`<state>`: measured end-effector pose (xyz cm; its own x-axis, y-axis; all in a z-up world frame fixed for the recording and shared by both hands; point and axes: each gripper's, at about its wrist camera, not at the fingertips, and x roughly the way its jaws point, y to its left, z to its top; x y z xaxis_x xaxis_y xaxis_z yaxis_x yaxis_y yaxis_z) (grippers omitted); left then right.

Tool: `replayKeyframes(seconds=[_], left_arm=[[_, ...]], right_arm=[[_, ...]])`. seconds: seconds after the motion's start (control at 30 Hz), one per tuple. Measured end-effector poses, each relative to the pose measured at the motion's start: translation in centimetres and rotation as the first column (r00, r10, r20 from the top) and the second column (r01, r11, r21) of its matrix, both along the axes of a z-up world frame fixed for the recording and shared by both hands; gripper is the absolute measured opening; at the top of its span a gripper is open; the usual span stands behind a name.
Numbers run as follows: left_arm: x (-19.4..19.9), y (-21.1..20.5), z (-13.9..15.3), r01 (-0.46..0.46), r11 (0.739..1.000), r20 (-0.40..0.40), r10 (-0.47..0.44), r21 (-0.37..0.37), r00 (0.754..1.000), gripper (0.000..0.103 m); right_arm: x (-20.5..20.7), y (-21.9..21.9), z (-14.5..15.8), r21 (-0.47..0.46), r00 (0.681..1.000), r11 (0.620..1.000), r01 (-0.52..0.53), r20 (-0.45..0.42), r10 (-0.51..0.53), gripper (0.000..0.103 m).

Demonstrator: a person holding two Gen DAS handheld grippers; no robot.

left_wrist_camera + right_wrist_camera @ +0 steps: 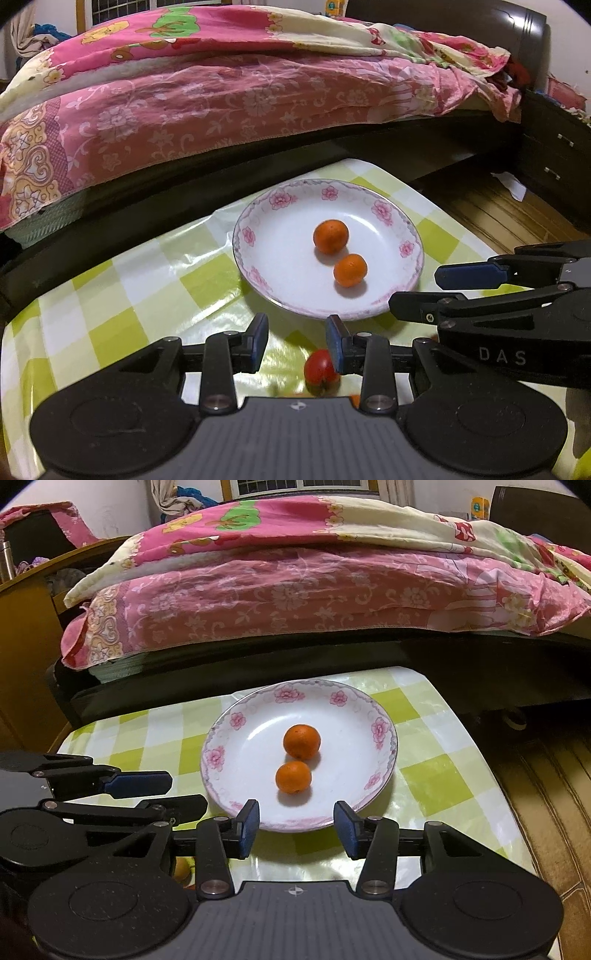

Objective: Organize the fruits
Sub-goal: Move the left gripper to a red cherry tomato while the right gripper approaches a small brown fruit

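A white plate with a pink flower rim [280,251] [251,746] stands on the checked tablecloth and holds two small oranges [331,236] [350,270] [301,741] [293,777]. My left gripper [297,343] hangs before the plate's near rim, open, with nothing between its pads. A red tomato [320,369] lies on the cloth just below its right finger, blurred. My right gripper [297,825] is open and empty over the plate's near edge. It also shows in the left wrist view at the right [439,291]. The left gripper [173,794] shows at the left of the right wrist view.
The green and white tablecloth [129,295] [436,775] covers a small table beside a bed with a pink quilt [221,92] [295,590]. A yellowish fruit [181,869] peeks out under the left gripper. Wooden floor [498,210] and a dark drawer unit [554,158] lie to the right.
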<state>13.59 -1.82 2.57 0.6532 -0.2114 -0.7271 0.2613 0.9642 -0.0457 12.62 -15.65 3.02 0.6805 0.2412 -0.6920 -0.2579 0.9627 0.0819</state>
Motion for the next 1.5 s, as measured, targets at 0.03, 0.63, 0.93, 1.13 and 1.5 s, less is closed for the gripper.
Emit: replayKeyframes(seconds=[0.03,0.63,0.93,1.13,1.5], left_arm=[[-0.3,0.1,0.0,0.004,1.0,-0.002,-0.004,-0.002,1.0,0.043],[-5.2,1.0,-0.1,0.082,0.997,-0.02,-0.082,0.006,0.996,0.046],[-6.7,0.7,-1.3,0.134,0.99,-0.059,-0.131,0.04,0.99,0.046],[-6.3,0.5,-2.3,0.143,0.988,-0.076,-0.139,0.053,0.987,0.046],[-5.4,0.6,-3.7,0.146,0.987,-0.084,-0.141,0.059,0.986,0.046]], right_arm=[[-0.3,0.0,0.0,0.0,1.0,1.0,-0.003,-0.003,0.003,0.045],[-6.2,-0.4,-0.2,-0.02,0.999,1.0,-0.006,-0.046,0.005,0.046],[-8.0,-0.7,-1.5,-0.049,0.995,0.999,0.0,-0.103,-0.005,0.047],[-7.7,-0.5,-2.5,-0.056,0.992,0.998,-0.017,-0.125,0.01,0.047],[-6.8,-0.3,-3.6,-0.062,0.989,0.997,-0.037,-0.143,0.028,0.047]])
